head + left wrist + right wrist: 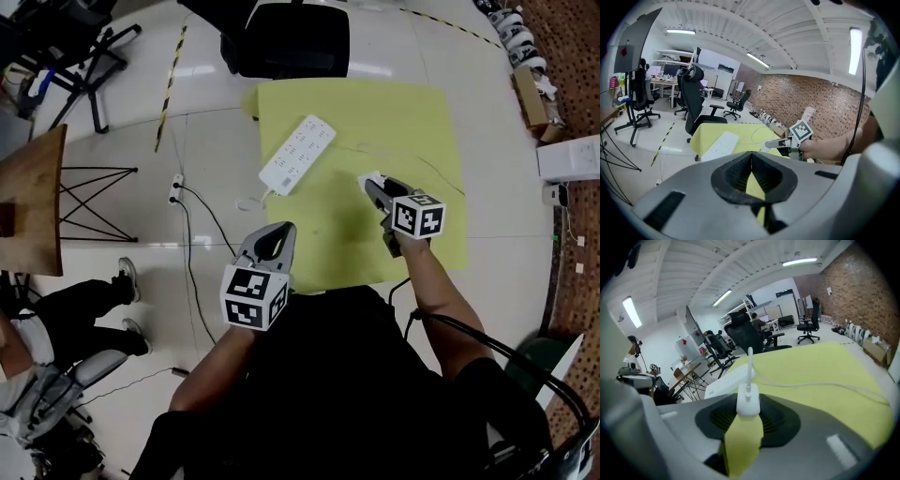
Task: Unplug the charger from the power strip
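Note:
A white power strip (296, 155) lies on the yellow mat (394, 112), and it also shows in the left gripper view (720, 145) and the right gripper view (725, 380). My right gripper (371, 185) is over the mat to the strip's right, shut on a small white charger (748, 404). The charger is clear of the strip, and its thin white cable (825, 385) trails away across the mat. My left gripper (277, 232) hangs near the mat's front edge, its fingertips together with nothing between them.
A black office chair (286, 37) stands beyond the mat. A wooden table (33, 197) is at the left, with a floor socket and black cord (175, 187) beside it. A seated person's legs (66, 300) show at lower left. Boxes (567, 159) stand at the right.

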Action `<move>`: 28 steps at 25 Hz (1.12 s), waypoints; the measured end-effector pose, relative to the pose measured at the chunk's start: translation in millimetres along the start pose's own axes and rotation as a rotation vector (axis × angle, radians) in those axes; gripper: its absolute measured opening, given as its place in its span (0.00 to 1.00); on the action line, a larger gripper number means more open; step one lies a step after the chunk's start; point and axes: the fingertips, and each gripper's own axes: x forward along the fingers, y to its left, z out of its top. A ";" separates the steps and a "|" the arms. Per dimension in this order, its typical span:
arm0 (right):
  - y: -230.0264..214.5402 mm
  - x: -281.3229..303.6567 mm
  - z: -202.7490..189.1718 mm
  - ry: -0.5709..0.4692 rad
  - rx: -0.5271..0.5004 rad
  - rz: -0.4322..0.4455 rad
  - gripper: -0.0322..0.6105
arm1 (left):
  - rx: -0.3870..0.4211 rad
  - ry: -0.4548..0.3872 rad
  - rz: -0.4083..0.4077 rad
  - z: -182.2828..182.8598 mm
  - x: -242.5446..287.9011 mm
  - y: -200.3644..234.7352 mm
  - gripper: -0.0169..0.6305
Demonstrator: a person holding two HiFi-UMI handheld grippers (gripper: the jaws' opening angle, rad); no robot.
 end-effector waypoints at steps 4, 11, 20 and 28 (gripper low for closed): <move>-23.8 -31.8 -43.5 0.003 0.178 -0.027 0.26 | 0.021 0.015 -0.055 1.5 7.8 -21.4 0.04; -63.9 -74.8 -103.3 -0.075 0.561 -0.090 0.26 | 0.076 0.046 -0.159 5.3 23.2 -56.6 0.04; -79.7 -87.7 -130.4 -0.130 0.813 -0.020 0.27 | 0.108 0.057 -0.196 7.7 26.3 -77.3 0.04; -84.3 -97.2 -138.5 -0.086 0.739 -0.086 0.41 | 0.103 0.034 -0.188 5.5 20.0 -78.7 0.04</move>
